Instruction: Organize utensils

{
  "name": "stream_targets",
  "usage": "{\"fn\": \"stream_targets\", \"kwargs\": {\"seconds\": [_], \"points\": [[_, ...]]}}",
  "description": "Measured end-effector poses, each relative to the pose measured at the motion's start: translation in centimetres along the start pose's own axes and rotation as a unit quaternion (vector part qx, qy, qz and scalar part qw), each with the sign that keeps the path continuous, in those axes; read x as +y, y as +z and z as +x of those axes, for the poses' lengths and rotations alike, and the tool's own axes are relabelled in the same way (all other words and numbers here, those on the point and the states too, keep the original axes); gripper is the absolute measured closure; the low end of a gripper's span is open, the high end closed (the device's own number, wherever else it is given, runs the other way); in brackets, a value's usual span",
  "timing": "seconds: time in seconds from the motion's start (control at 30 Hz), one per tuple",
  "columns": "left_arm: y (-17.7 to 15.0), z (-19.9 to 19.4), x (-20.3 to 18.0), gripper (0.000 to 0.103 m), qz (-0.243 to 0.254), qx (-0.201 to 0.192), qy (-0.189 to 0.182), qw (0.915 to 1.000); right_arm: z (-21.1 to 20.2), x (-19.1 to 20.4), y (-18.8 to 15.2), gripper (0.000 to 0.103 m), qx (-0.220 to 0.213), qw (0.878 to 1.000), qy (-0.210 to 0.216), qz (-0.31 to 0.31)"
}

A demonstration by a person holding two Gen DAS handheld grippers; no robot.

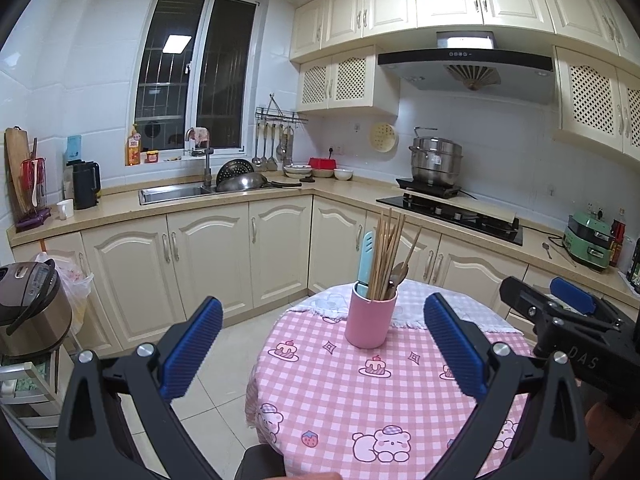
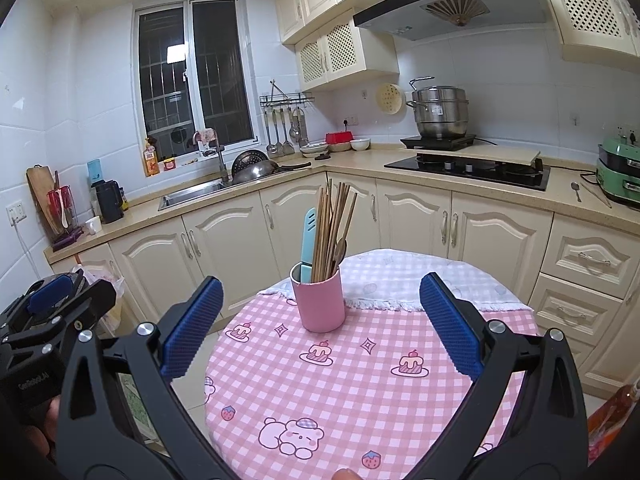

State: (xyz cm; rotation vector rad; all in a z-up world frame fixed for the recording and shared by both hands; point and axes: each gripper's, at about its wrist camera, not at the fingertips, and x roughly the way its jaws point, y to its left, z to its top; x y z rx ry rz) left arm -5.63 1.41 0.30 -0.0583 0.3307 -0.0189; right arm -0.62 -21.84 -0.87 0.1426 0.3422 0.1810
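While upright, pink utensil holder (image 2: 318,300) faces spread right hand-held gripper (image 2: 320,328).

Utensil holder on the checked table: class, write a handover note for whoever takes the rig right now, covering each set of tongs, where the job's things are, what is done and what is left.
Left tongs: open, empty, held short of the table.
Right tongs: open, empty, also short of the table.
Pink utensil holder: upright on the pink checked tablecloth, touching neither tongs. It holds wooden chopsticks, a light blue utensil and a dark spoon.
A loose spoon lies on the counter near the green cooker.
Done: no utensils lie loose on the table.
Left: probably the counter spoon, if it belongs to the job.
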Motion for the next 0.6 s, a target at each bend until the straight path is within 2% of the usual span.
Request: {"fn": "stream_targets", "kwargs": {"seconds": [0.3,0.6], "points": [[0.15,-0.50,-0.51,0.004,0.010,-0.015,-0.001,0.9998,-0.05,-0.03,0.10,0.006,-0.002,1.000,-0.001,-0.001],[0.32,-0.35,-0.47,0.004,0.012,-0.007,0.007,0.9999,-0.07,-0.01,0.19,0.006,-0.003,1.000,-0.002,0.000]]}}
